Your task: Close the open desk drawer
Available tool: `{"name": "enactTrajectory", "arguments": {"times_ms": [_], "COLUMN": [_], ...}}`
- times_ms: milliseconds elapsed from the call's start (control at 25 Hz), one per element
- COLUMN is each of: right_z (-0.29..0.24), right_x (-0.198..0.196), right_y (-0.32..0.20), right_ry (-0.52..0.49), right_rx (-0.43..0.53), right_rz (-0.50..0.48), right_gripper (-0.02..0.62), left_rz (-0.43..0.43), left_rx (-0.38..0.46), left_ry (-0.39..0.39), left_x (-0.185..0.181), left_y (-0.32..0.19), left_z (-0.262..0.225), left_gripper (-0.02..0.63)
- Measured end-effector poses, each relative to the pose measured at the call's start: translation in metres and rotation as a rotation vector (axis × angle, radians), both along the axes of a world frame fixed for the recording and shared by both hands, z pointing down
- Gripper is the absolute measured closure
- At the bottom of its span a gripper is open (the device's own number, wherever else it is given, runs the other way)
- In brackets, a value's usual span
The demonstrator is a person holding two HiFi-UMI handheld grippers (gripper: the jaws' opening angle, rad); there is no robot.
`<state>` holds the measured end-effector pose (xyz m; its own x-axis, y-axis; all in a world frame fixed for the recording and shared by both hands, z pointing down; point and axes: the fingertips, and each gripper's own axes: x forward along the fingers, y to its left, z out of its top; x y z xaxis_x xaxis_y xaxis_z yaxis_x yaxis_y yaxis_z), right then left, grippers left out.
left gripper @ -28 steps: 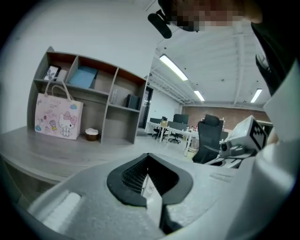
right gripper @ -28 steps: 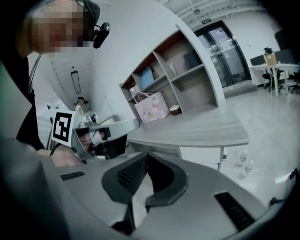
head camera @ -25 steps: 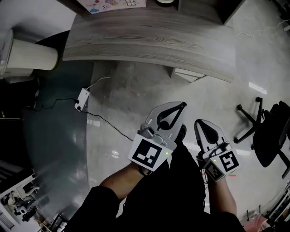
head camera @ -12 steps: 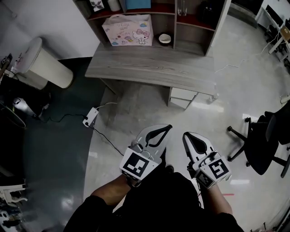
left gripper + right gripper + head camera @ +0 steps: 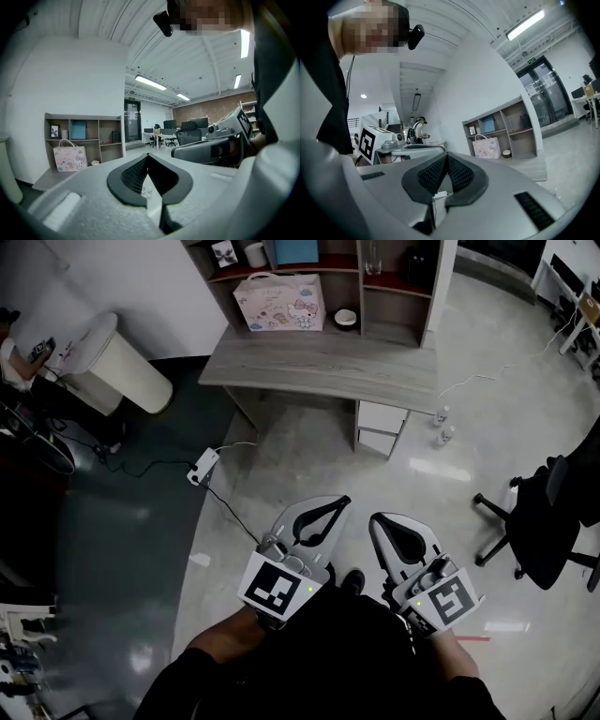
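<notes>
Left tool (image 5: pixel 339 503) and right tool (image 5: pixel 377 519) are closed, empty; white drawer (image 5: pixel 382 416) juts from grey desk (image 5: pixel 319 362).

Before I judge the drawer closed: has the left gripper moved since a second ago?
Yes. The left gripper has drawn back from the desk; more floor lies between them now.

A glossy pale grey floor (image 5: pixel 450 484) meets a darker floor patch (image 5: pixel 103 549) at the left. An open shelf unit (image 5: pixel 394 277) rises at the back of a grey wood-grain worktop (image 5: pixel 328 362), beside a white wall (image 5: pixel 141 277). A black office chair (image 5: pixel 548 521) sits at the right and a white bin (image 5: pixel 122 367) at the left. Strip lights (image 5: pixel 150 83) line the ceiling.
</notes>
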<state>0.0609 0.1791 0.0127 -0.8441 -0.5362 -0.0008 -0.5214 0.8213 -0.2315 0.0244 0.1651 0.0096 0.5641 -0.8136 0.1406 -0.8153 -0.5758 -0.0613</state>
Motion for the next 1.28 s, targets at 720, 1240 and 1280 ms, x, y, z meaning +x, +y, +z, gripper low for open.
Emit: {"name": "enactTrajectory", "arguments": {"times_ms": [720,1240,1280], "right_z": [-0.035,-0.022,-0.021], "right_x": [-0.015,-0.031,-0.031], "right_y": [0.016,-0.005,-0.006], "right_ry": [0.074,0.088,0.089], "right_rx": [0.093,0.044,0.044], "right_rz": [0.061,0.100,0.103], "right_gripper": [0.584,0.584,0.584], "left_rz": [-0.009,0.006,0.011], "left_rx": [0.060,0.033,0.033], "left_ry": [-0.040,0.015,0.009], "left_x": [-0.035,-0.055,-0.056], "left_y": [0.023,0.001,0.000], "left_z": [-0.026,-0.023,-0.022], "left_gripper": [0.600,0.600,0.600]}}
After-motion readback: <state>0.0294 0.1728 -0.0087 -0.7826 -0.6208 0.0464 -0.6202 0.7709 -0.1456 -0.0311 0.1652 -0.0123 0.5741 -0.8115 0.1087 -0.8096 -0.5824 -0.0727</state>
